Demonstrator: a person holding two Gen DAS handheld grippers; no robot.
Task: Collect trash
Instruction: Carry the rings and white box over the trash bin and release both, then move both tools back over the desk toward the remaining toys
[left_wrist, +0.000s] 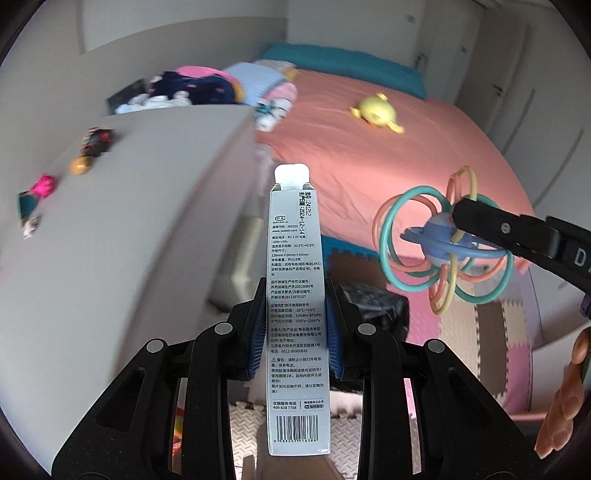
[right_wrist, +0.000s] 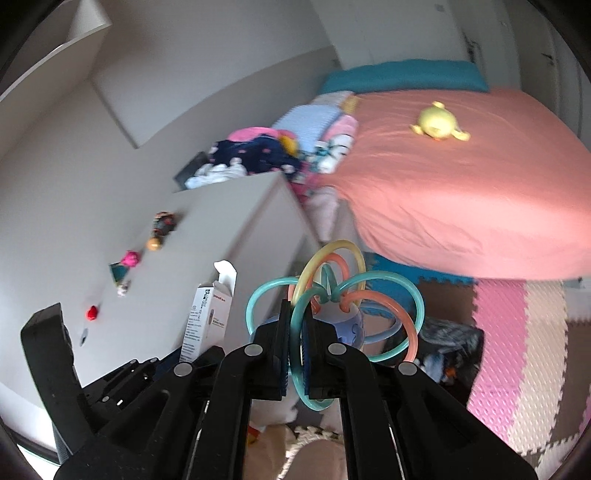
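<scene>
Left claw (left_wrist: 295, 325): clamped on the narrow sides of a slim thermometer carton (left_wrist: 296, 314), held lengthwise so it cannot swing.
Carton: top flap open; contents hidden, likely empty, hence trash.
Right claw (right_wrist: 293, 354): clamped on a teal loop of a ring rattle toy (right_wrist: 332, 310), which hangs forward.
Location: both items in the air beside the white cabinet (left_wrist: 129, 229), near the bed's (left_wrist: 369, 147) foot corner.
Bin: none in view.

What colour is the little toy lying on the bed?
The toy is yellow, seen best from the right wrist view.
</scene>
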